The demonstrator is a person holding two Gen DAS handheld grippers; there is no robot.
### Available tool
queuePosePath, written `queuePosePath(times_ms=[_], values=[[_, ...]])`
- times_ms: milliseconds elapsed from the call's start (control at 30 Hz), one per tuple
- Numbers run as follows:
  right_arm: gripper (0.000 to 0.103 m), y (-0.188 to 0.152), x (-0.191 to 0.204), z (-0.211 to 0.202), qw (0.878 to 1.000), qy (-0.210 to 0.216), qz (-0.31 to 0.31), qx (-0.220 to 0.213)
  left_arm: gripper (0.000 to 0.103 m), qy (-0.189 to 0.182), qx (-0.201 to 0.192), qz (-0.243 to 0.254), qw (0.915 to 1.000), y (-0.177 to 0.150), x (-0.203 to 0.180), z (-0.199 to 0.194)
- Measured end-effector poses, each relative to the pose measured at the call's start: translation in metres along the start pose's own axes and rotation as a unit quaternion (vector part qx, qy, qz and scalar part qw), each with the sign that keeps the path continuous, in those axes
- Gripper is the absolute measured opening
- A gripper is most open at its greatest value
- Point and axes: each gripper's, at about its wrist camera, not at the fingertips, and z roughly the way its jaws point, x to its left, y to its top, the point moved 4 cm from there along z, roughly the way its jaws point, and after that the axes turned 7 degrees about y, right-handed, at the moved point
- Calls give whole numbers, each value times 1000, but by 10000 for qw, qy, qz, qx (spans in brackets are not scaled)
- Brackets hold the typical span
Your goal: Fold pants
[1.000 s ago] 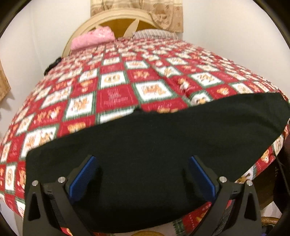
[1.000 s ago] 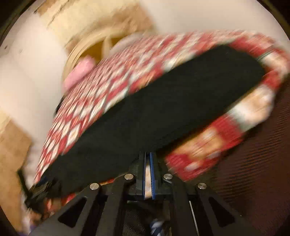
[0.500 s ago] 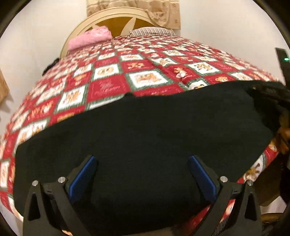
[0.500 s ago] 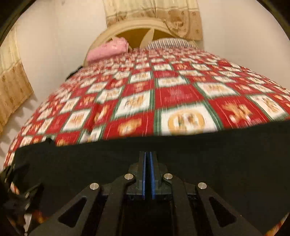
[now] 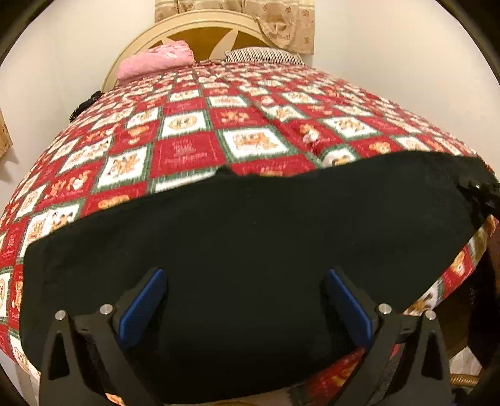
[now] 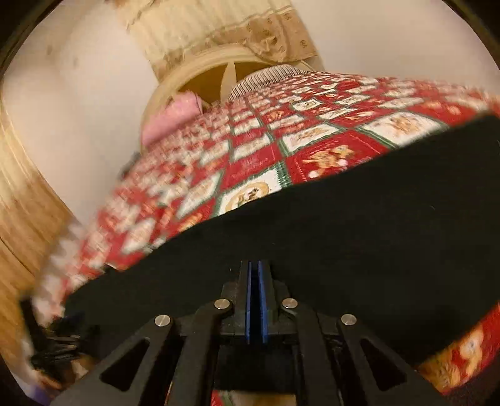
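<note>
The left gripper [image 5: 243,299] is hovering with its two blue pads spread wide above the one pair of black pants [image 5: 250,250]; the right gripper [image 6: 257,304] is pressing its pads together, seemingly pinching the pants' near edge; the pants are lying across the patchwork quilt [image 5: 187,153]; beyond, one pink pillow [image 5: 156,61] and one striped pillow [image 5: 262,56] are leaning against one headboard [image 5: 203,31]

Pants [image 5: 250,250]: plain black, no visible pattern; bedspread [image 5: 187,150]: checked in red and white squares edged with green, the squares carrying orange-gold motifs. Pillow [image 5: 156,61]: pink; second pillow [image 5: 262,56]: fine dark-and-pale stripes; headboard [image 5: 200,26]: cream rim over golden-brown panels; curtain [image 5: 281,22]: beige with a darker tan motif; wall [image 5: 390,47]: off-white. Left gripper [image 5: 247,299] and right gripper [image 6: 257,307]: black frames, blue pads, silver screw heads
</note>
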Motion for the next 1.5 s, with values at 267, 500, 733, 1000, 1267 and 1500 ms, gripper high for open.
queuePosePath(times_ms=[267, 500, 733, 1000, 1267, 1500], values=[[5, 53, -84, -87, 9789, -1412, 351, -1434, 103, 149, -94, 59, 9998, 8, -8, -9], [5, 88, -167, -75, 9804, -1335, 804, -1209, 103, 200, 16, 70, 9998, 6, -16, -9], [5, 114, -146, -116, 9770, -1324, 367, -1632, 103, 316, 53, 55, 9995, 3, -20, -10], [71, 62, -183, -177, 9504, -1669, 1327, -2266, 103, 318, 207, -19, 9993, 3, -23, 1], [71, 51, -175, -144, 9568, -2008, 803, -1941, 103, 358, 145, 16, 9993, 2, -24, -5], [68, 48, -141, -135, 9345, -2919, -244, -2021, 103, 375, 160, -75, 9991, 2, -17, -4]])
